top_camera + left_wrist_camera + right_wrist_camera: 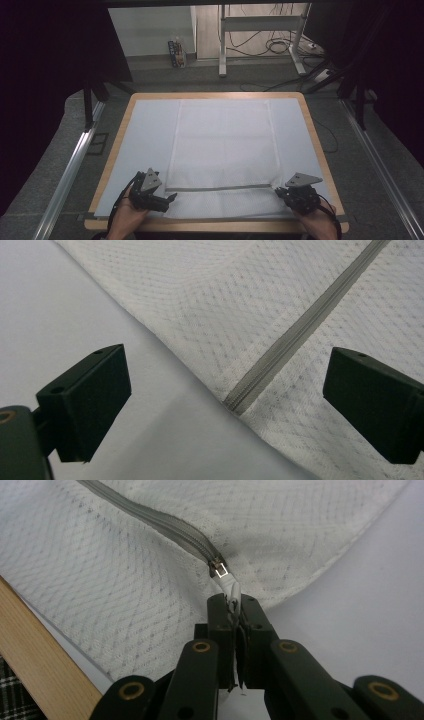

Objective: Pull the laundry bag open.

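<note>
A white mesh laundry bag (223,150) lies flat on the pale sheet covering the bench (310,120), its near end close to the person's edge. A grey zipper (220,188) runs across the bag from side to side, near that end.

The right gripper (234,602) is clamped tight on the white pull tab (229,586) of the zipper slider (218,567), which sits at the zipper's right end, by the bag's right border (the mesh puckers a little around it). In the high view this gripper (286,192) sits at the bag's near right corner.

The left gripper (227,395) has its jaws spread wide, one over the bare sheet and one over the mesh, with the zipper's other end (237,402) between them and nothing gripped. Seen from above, it (172,197) sits at the bag's near left edge.
</note>
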